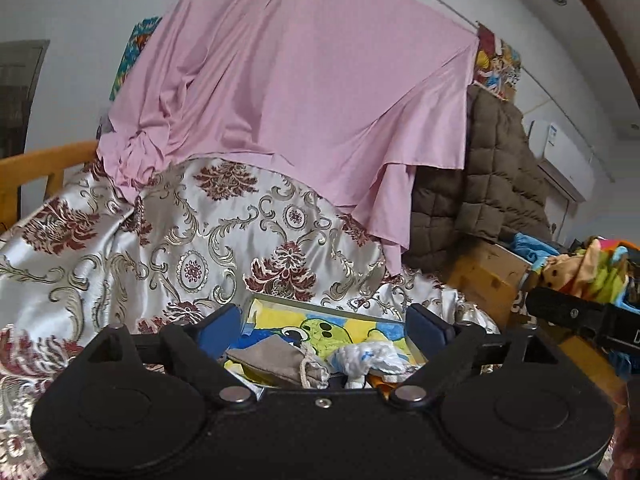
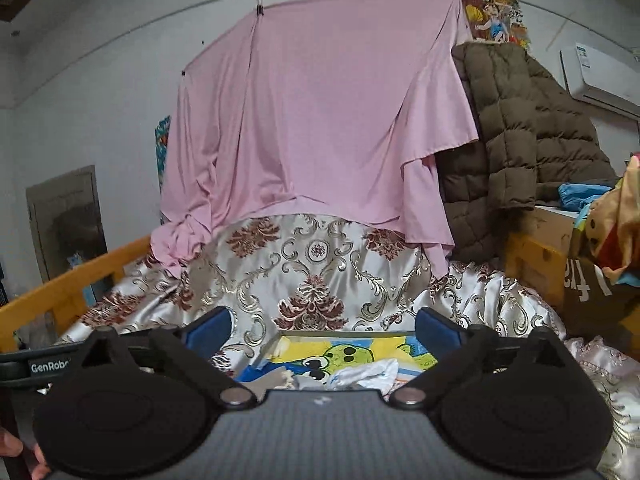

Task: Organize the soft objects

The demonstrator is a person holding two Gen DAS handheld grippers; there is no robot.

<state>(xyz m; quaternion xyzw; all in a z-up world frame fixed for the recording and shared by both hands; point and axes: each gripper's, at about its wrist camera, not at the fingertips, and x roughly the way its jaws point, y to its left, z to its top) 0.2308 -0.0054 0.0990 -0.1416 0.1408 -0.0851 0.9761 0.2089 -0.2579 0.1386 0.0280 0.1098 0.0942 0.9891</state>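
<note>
While both the left gripper (image 1: 326, 330) and right gripper (image 2: 324, 330) hang spread and empty, the grey pouch (image 1: 276, 360) and white cloth (image 1: 370, 356) lie in the near tray (image 1: 320, 307); next comes picking another soft thing.

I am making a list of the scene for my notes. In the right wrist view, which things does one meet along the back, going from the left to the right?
Wooden rail → pink sheet → brown quilted jacket → white air conditioner.
</note>
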